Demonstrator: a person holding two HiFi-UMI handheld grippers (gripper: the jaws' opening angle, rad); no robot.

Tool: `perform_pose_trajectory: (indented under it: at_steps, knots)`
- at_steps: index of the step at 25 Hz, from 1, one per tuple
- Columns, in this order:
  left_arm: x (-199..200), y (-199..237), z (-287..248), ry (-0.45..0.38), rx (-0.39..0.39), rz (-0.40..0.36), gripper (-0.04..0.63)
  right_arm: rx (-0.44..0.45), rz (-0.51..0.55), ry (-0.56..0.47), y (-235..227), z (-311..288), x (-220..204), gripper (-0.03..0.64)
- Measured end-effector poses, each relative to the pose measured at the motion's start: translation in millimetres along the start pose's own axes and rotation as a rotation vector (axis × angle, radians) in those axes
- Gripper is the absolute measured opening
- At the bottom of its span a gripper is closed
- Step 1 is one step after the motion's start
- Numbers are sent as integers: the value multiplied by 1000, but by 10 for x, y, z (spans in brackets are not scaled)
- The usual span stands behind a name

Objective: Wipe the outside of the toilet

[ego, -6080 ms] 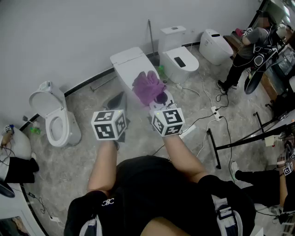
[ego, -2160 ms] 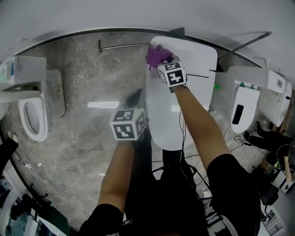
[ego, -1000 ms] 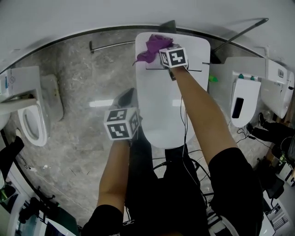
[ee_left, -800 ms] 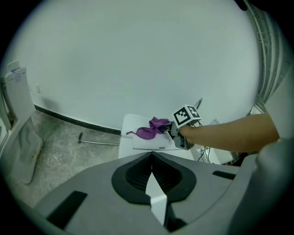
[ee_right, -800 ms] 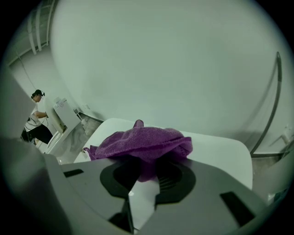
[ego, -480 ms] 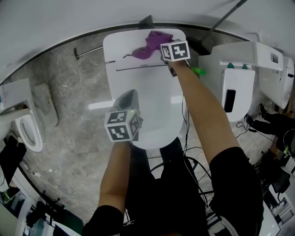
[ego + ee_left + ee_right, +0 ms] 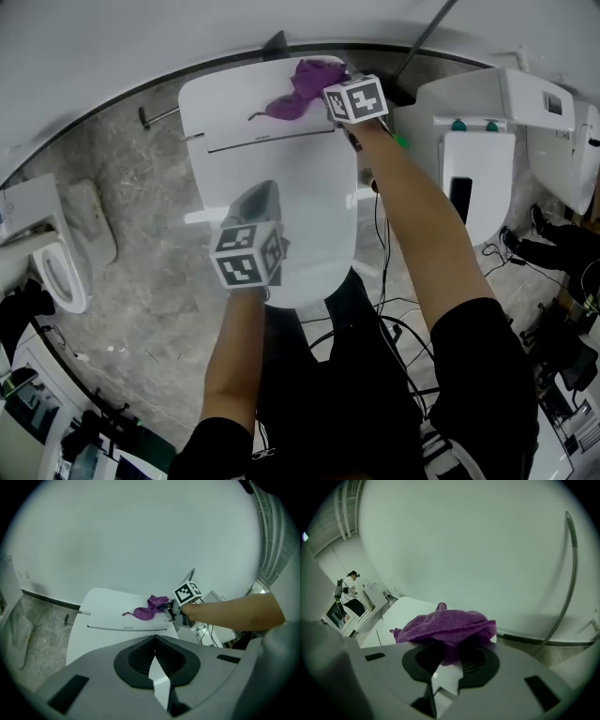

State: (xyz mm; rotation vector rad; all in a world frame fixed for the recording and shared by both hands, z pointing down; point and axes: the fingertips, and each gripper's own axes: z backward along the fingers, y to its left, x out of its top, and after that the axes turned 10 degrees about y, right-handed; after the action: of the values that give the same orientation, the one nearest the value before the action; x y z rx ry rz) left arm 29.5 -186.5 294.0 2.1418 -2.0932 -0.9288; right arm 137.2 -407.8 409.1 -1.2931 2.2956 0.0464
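A white toilet (image 7: 281,197) with its lid down fills the middle of the head view. A purple cloth (image 7: 298,89) lies bunched on its rear deck, near the right back corner. My right gripper (image 7: 330,96) is shut on that cloth and presses it to the deck; the right gripper view shows the cloth (image 7: 445,625) draped over the jaws of the right gripper (image 7: 447,656). My left gripper (image 7: 258,199) hovers over the lid, shut and holding nothing. The left gripper view looks past the left gripper (image 7: 154,641) to the cloth (image 7: 149,609) and the toilet's deck (image 7: 108,616).
A second white toilet (image 7: 478,141) stands close on the right and a third (image 7: 56,253) at the left. A metal pipe (image 7: 427,33) leans on the wall behind. Cables (image 7: 394,291) trail over the marbled floor. A person (image 7: 351,595) stands far off.
The right gripper has dragged the purple cloth rightward along the rear deck, from left of centre towards the right back corner. The left gripper stays over the lid.
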Motion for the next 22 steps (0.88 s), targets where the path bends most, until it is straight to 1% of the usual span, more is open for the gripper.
perform_pose_trajectory:
  at_steps: [5, 7, 10, 14, 17, 20, 22]
  knots:
    - [-6, -210, -167, 11, 2, -12, 8, -2, 19, 6, -276, 101, -81, 84]
    - [-17, -298, -234, 21, 1, -21, 8, -9, 46, 16, -377, 150, -150, 83]
    - [-37, -459, -354, 41, -3, -41, 8, -18, 116, 20, -506, 223, -251, 83]
    - [-110, -642, -587, 92, 11, -92, 8, 22, 238, 55, -567, 212, -250, 84]
    - [-118, -720, -715, 108, 17, -109, 8, 41, 281, 73, -629, 209, -199, 84]
    - [-156, -736, -793, 127, 28, -114, 8, 14, 328, 41, -711, 244, -225, 83]
    - [-180, -737, -846, 143, 35, -124, 8, -6, 397, 10, -755, 239, -249, 83]
